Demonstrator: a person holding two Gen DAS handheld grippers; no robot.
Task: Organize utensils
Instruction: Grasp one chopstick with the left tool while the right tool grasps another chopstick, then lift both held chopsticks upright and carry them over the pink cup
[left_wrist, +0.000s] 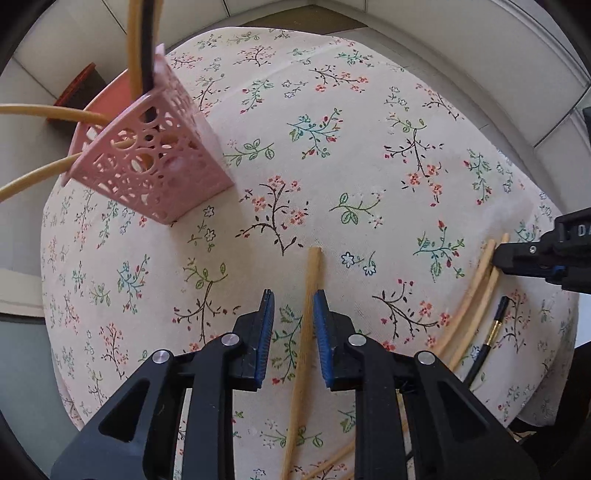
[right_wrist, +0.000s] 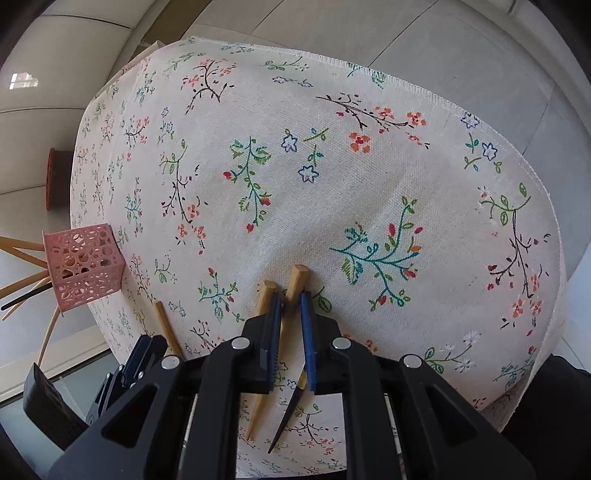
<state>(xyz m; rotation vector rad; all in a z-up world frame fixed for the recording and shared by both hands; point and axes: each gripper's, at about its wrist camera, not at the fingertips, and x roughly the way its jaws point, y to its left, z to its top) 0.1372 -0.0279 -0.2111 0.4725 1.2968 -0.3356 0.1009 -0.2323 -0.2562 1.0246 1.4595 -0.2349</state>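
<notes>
Landmark: pink perforated holder (left_wrist: 155, 155), stood on the floral tablecloth (left_wrist: 332, 147) near its edge; also seen at the far left of the right wrist view (right_wrist: 84, 267). Several wooden chopsticks and one black chopstick are held upright in it.

Left gripper (left_wrist: 293, 306): positioned well apart from the holder, toward the near side of the cloth. Jaws are parted, with a gap left on either side of a single wooden chopstick (left_wrist: 308, 317) that lies on the cloth between the blue pads; no contact with the pads is seen, and nothing is held.

Right gripper (right_wrist: 290, 310): positioned far from the holder, on the opposite side of the cloth. Jaws are narrowly parted. One wooden chopstick (right_wrist: 297, 282) is seen passing between the blue pads; whether it is clamped cannot be told. A second wooden chopstick (right_wrist: 266, 293) lies just beside the left pad, outside the gap.

Black chopstick with a gold band (left_wrist: 493, 332): laid on the cloth beside the right gripper's pair, well apart from the holder; its dark tapered end is seen under the right gripper (right_wrist: 286, 421).

Further wooden chopstick ends are partly shown at the lower edge of the left wrist view; their number cannot be told.
</notes>
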